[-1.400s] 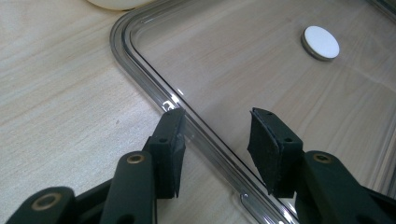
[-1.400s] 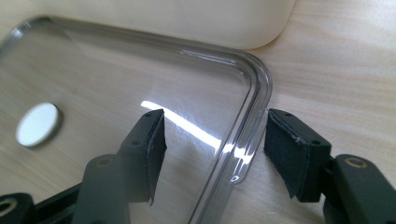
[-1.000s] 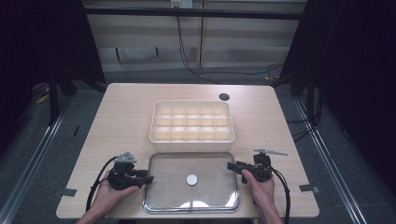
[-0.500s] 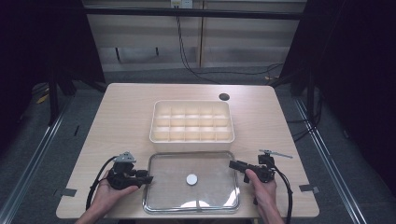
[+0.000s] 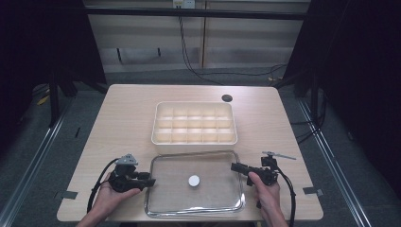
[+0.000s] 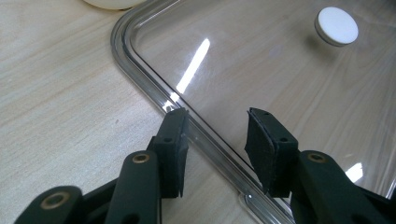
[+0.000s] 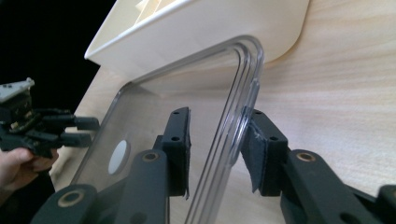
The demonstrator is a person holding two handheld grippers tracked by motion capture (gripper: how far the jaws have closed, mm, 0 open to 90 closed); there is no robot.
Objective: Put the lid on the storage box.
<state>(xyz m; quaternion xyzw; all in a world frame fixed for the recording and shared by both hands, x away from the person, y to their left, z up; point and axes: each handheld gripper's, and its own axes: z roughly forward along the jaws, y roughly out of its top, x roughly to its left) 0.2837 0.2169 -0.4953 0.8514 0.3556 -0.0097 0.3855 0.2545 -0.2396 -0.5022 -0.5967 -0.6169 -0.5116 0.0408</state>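
A clear rectangular lid [image 5: 213,194] with a white round knob [image 5: 194,180] lies flat near the table's front edge. Just behind it stands a cream compartment box [image 5: 194,140]. My left gripper [image 5: 151,181] is at the lid's left edge. In the left gripper view it [image 6: 215,122] is open, its jaws astride the lid rim [image 6: 140,70], with the knob [image 6: 337,25] farther off. My right gripper [image 5: 234,166] is at the lid's right edge. It [image 7: 217,126] is open, with the lid rim [image 7: 238,84] passing between its pads.
The wooden table [image 5: 127,118] has bare room left and right of the box. A small dark round hole [image 5: 227,98] sits at its back right. The right gripper view also shows the box's wall [image 7: 201,32] and the left gripper [image 7: 88,130] across the lid.
My right gripper has shifted slightly to the right. The left gripper, lid and box have not moved.
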